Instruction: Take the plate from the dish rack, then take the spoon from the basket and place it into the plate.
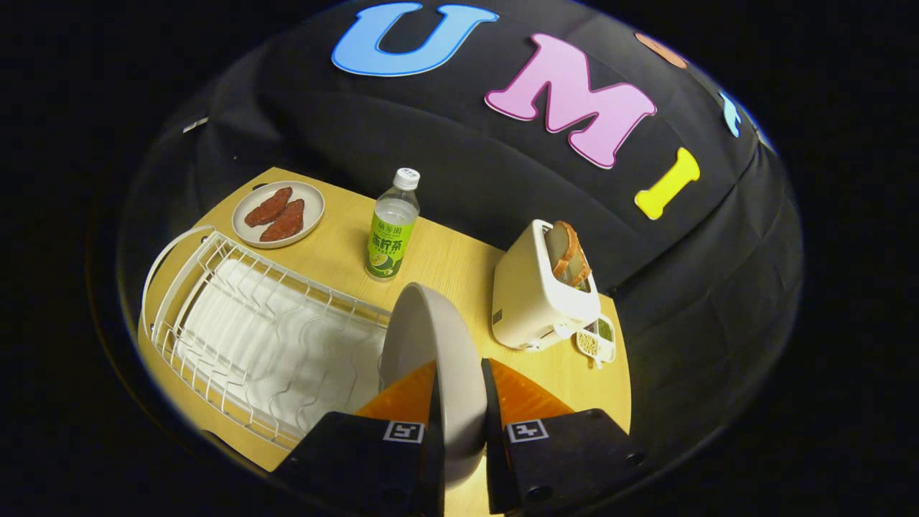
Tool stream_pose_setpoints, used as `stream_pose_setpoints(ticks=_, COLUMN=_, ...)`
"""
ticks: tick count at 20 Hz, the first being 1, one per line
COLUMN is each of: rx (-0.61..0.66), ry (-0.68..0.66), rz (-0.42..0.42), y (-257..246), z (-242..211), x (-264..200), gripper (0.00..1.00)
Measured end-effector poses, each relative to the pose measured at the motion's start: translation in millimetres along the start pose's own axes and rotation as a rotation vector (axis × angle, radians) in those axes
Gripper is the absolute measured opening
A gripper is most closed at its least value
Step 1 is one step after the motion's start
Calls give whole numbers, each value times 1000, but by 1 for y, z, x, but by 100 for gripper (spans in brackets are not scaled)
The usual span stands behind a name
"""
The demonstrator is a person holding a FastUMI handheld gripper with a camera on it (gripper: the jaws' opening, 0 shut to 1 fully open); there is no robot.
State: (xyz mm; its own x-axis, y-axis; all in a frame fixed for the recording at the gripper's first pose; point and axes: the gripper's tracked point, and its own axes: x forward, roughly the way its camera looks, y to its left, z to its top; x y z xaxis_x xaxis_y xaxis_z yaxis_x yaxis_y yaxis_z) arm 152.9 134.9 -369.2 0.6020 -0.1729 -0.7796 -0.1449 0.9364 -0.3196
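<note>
I have the plate [431,345] edge-on between the tongs [459,402], both fingers pressing its rim from either side, so the grip is closed on it. It stands upright, held just beside the near end of the rack [237,337], over the desk [459,258]; I cannot tell whether its lower edge rests on anything.

The step in hand, as I judge it, is getting the plate clear of the rack and laid flat on the desk. I would keep the squeeze steady: the rim is thin and smooth, and a pinch on the edge can let it pivot or slip. I would carry it away from the rack wires before rolling it flat, and pick the bare wood between the rack and the toaster [535,301], staying clear of the bottle [391,230]. Lower it slowly, let one edge touch first, then release.

The spoon and its basket I have yet to locate.
</note>
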Motion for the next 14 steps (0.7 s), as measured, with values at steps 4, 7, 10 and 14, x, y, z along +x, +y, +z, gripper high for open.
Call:
stream_pose_setpoints(ticks=4, rx=-81, ry=-25, rz=-22, y=7, z=12, x=-4, gripper=27)
stream_pose_setpoints(ticks=7, rx=-55, ry=-19, rz=-33, y=0, z=6, x=-4, gripper=27)
stream_pose_setpoints(ticks=10, rx=-34, ry=-39, rz=-74, y=-11, z=13, x=-6, gripper=27)
stream_pose_setpoints(ticks=14, rx=-69, ry=-113, rz=-98, y=-13, z=40, x=-23, gripper=27)
